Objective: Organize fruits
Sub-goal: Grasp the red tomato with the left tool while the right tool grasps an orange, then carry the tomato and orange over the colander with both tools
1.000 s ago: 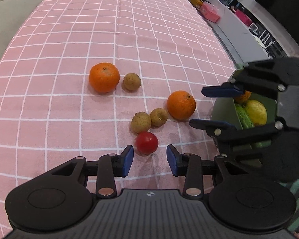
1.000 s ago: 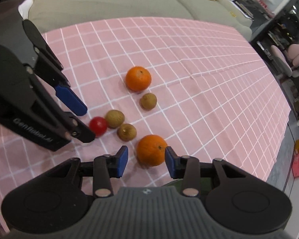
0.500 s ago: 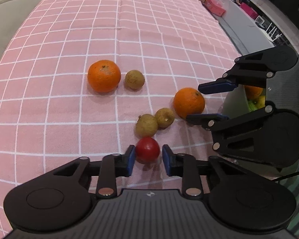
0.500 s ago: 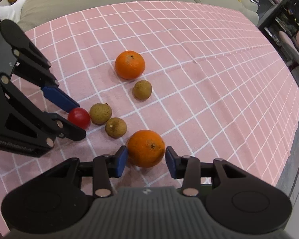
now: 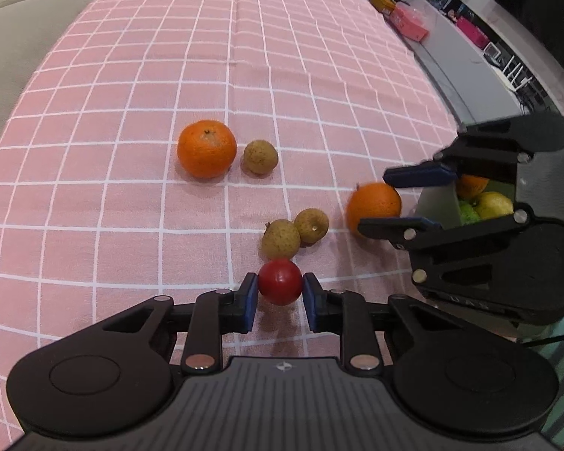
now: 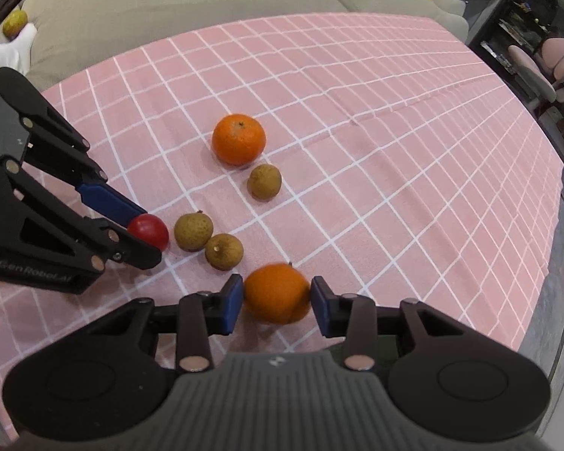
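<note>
Left tongs (image 5: 280, 293) angled steeply down at the tabletop (image 5: 112, 203), pink checked cloth. Blue pads clamped tight on the small red fruit (image 5: 280, 286), one pad on each side; fruit looks to sit right at the cloth, near edge. Just beyond it two brown longans (image 5: 281, 238) touching each other. Farther left, a loose orange (image 5: 206, 148) with a third longan (image 5: 260, 156) just beside it on its right, both well apart from the tongs.

Right tongs (image 6: 276, 302) also tilted steeply down, to the right of the left pair. Jaws are closing on the second orange (image 6: 276, 293); both pads sit against its sides, fruit slightly blurred. Whether it is off the cloth, can't tell. Far right in left wrist view, a green bowl (image 5: 438, 203) behind the right tongs, holding an orange, a yellow fruit and something green.
</note>
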`<action>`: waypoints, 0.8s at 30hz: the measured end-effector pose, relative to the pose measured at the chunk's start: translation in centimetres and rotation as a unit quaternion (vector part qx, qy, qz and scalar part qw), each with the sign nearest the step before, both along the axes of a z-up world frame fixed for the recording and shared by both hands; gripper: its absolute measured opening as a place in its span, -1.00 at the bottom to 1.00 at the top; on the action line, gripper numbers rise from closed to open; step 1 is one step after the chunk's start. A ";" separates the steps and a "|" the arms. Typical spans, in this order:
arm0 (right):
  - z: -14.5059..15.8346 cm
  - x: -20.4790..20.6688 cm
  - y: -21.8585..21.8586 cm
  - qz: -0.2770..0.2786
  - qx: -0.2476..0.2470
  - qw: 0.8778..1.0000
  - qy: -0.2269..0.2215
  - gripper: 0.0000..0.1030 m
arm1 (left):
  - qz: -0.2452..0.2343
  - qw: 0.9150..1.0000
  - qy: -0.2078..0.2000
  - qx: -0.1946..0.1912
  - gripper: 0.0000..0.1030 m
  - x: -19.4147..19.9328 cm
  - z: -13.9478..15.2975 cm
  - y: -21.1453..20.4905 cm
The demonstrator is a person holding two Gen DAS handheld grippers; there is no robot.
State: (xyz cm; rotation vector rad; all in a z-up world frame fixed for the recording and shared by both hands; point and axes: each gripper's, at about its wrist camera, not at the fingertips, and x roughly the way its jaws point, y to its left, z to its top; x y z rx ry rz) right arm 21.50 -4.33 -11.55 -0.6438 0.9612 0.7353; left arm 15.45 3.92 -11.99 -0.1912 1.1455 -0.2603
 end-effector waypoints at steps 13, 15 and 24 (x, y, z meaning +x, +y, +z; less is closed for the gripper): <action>0.3 -2.4 1.2 0.032 -0.027 0.999 0.011 -0.25 | 0.018 1.000 -0.003 0.002 -0.46 -2.0 1.2 0.7; -0.1 -2.5 1.8 0.050 -0.057 0.997 0.005 -0.17 | 0.020 1.000 -0.008 0.000 -0.46 -2.2 1.5 0.8; -0.7 -2.3 2.3 0.075 -0.115 0.991 -0.009 -0.28 | 0.024 0.999 -0.027 -0.005 -0.46 -2.8 3.1 0.7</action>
